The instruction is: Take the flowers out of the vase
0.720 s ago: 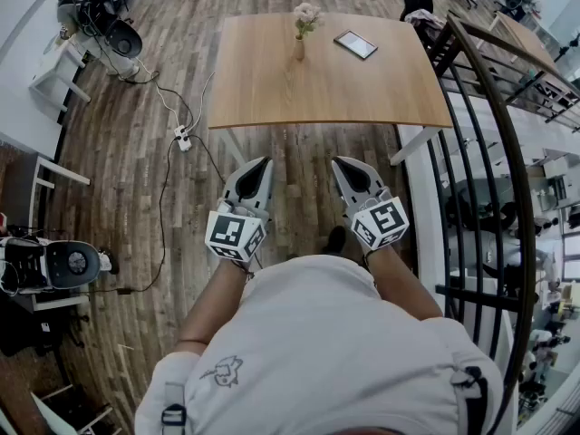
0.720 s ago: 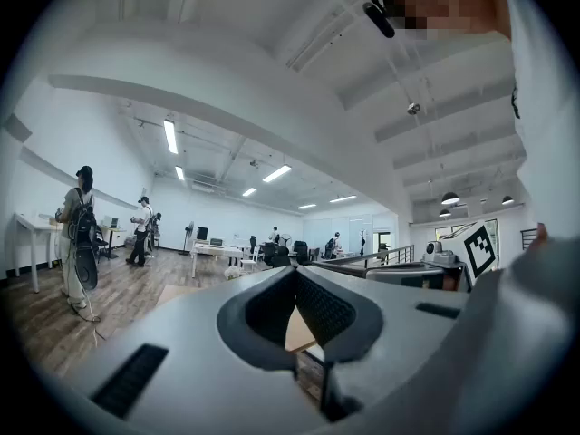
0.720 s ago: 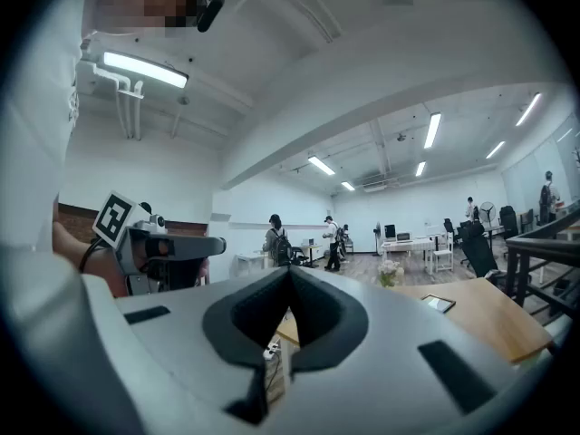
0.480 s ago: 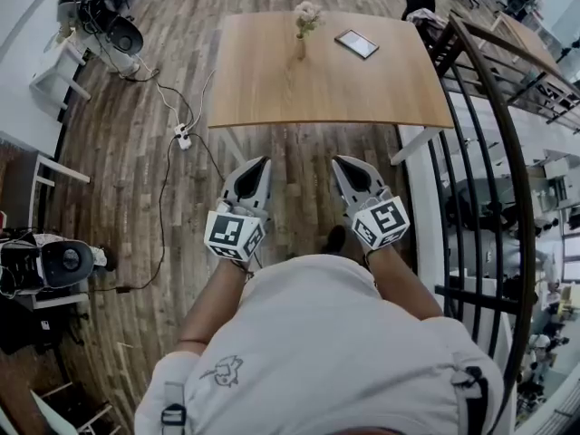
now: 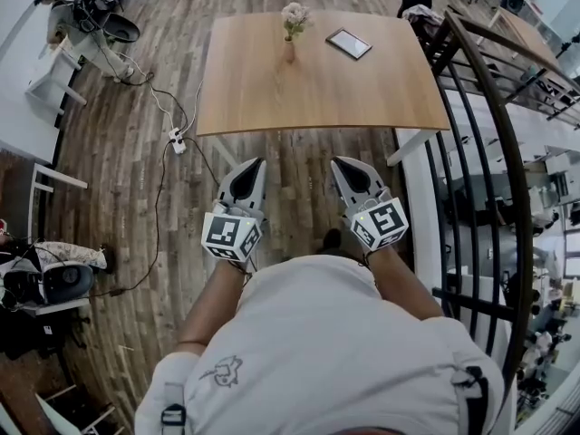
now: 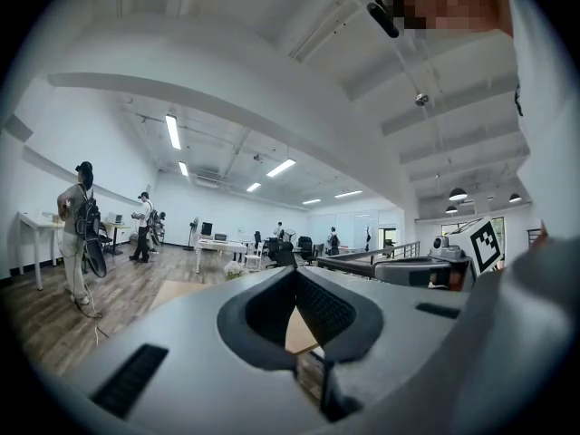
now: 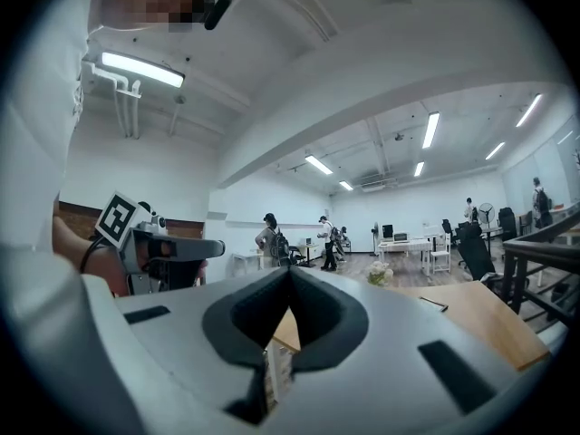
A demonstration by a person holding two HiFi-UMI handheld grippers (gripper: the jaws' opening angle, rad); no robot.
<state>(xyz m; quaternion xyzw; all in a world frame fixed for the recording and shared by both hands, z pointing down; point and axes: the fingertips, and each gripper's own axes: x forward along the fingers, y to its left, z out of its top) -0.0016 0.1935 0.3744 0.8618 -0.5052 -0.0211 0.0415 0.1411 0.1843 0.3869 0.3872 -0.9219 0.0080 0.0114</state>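
A small vase (image 5: 290, 50) with pale flowers (image 5: 294, 15) stands upright near the far edge of a wooden table (image 5: 272, 98). The same flowers (image 7: 380, 274) show small and far off in the right gripper view. Both grippers are held level close to the person's body, well short of the table. My left gripper (image 5: 256, 163) is shut with nothing between its tips. My right gripper (image 5: 337, 163) is shut and empty too. In each gripper view the dark pads (image 6: 299, 306) (image 7: 290, 311) meet at the tip.
A dark tablet or phone (image 5: 348, 43) lies on the table to the right of the vase. A black metal railing (image 5: 494, 134) runs along the right. Cables and a power strip (image 5: 176, 140) lie on the wood floor at left. People stand at far desks (image 6: 77, 225).
The view has shifted slightly: table and vase now sit a bit further left and up in the head view. Both grippers stay shut in front of the body.
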